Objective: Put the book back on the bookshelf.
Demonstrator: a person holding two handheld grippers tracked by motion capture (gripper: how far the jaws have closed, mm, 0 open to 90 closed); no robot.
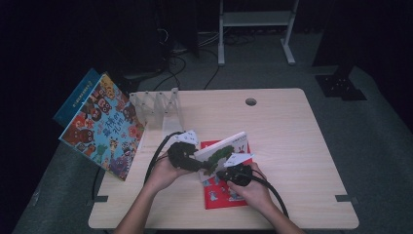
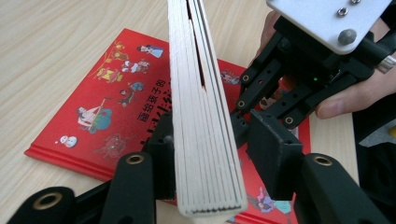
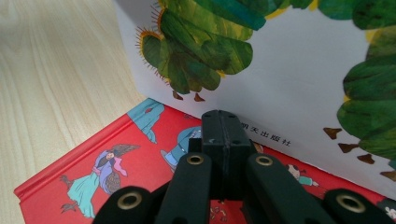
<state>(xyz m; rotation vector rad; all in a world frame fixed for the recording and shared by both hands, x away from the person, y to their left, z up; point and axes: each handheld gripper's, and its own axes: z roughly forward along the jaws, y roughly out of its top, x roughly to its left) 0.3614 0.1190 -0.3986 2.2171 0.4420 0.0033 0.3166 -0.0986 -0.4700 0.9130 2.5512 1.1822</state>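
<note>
At the far left of the bench (image 1: 292,146), a large colourful picture book (image 1: 103,127) leans tilted over the bench edge, with a clear slotted rack (image 1: 156,108) just beside it.

Your left tool (image 2: 205,154) sits left of centre in the high view, held in your left hand (image 1: 163,171). In the left gripper view its jaws stand on either side of the white board book (image 2: 201,116), which is upright on its edge with its page block facing the camera. The left jaw is against the book; the right jaw is just beside it, and you cannot tell whether it presses.

The white board book stands on the red book (image 2: 116,112), which lies flat on the bench.

Your right tool (image 3: 223,140) is pressed together with nothing between its jaws. Its tip sits just in front of the white cover with green leaf artwork, over the red book. Whether it touches the cover cannot be told.
</note>
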